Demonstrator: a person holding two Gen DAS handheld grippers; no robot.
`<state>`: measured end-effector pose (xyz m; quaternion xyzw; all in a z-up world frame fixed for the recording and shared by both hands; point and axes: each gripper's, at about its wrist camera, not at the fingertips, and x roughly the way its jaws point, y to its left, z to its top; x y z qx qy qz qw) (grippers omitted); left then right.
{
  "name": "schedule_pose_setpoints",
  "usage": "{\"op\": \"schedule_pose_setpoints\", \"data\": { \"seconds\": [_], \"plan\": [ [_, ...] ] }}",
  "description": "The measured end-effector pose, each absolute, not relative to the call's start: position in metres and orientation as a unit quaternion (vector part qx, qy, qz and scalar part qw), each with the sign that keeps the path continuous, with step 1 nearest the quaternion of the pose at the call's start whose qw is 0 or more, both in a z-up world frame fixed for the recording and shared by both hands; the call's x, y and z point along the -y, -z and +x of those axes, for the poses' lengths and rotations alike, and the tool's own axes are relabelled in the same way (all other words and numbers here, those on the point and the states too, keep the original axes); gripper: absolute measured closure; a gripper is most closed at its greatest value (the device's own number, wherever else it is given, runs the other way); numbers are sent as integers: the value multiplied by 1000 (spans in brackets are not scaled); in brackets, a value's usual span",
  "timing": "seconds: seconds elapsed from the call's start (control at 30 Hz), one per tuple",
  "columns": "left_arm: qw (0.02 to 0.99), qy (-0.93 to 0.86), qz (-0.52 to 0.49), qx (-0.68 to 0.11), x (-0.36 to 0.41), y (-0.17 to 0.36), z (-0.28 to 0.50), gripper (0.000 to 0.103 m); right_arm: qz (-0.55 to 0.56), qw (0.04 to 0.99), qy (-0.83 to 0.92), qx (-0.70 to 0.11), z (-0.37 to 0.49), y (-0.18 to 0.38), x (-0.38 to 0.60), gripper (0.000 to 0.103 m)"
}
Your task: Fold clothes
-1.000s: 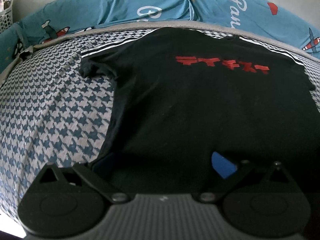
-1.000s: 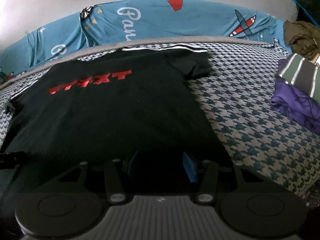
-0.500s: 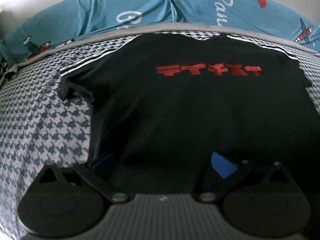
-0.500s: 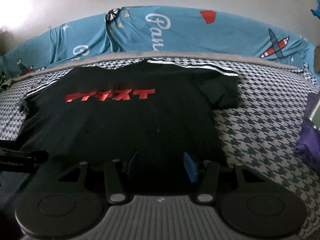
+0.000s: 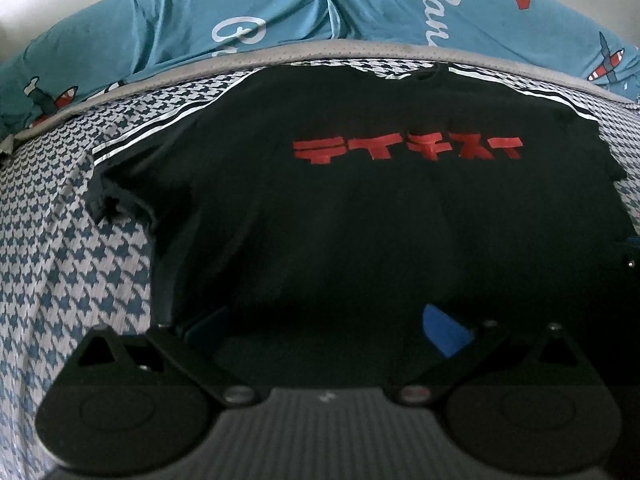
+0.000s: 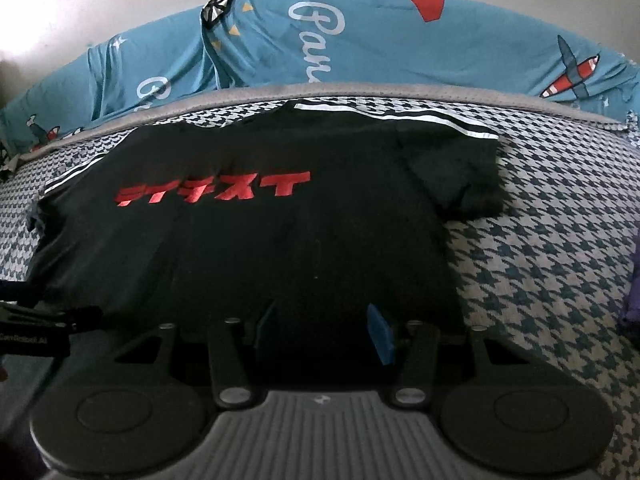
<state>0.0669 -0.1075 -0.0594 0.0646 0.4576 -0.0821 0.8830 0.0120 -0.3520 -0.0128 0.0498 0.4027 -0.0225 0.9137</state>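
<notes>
A black T-shirt with red lettering and white shoulder stripes lies flat, face up, on a houndstooth bed cover; it also shows in the right wrist view. My left gripper is open over the shirt's bottom hem near its left side. My right gripper is open over the hem near its right side. The blue pads sit wide apart over the dark cloth. The hem itself is in shadow. The left gripper's body shows at the left edge of the right wrist view.
Teal printed bedding lies bunched along the far edge by the wall. The houndstooth cover spreads bare to the right of the shirt. A purple garment peeks in at the far right edge.
Both grippers have moved so the shirt sits more centred and closer in each view. The pile of clothes at the right has slid almost out of the right wrist view. Jaws stay open.
</notes>
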Motion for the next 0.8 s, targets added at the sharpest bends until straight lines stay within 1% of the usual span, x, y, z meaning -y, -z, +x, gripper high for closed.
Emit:
{"op": "schedule_pose_setpoints", "data": {
  "seconds": [0.3,0.5,0.8],
  "plan": [
    [882,85,80,-456,113,59,84,0,49,905,25,-422,28,17,353,54],
    [880,80,68,-464,104,62,94,0,46,902,45,-427,36,19,362,54],
    [877,65,60,-472,88,62,107,0,78,898,73,-427,45,20,388,54]
  ]
}}
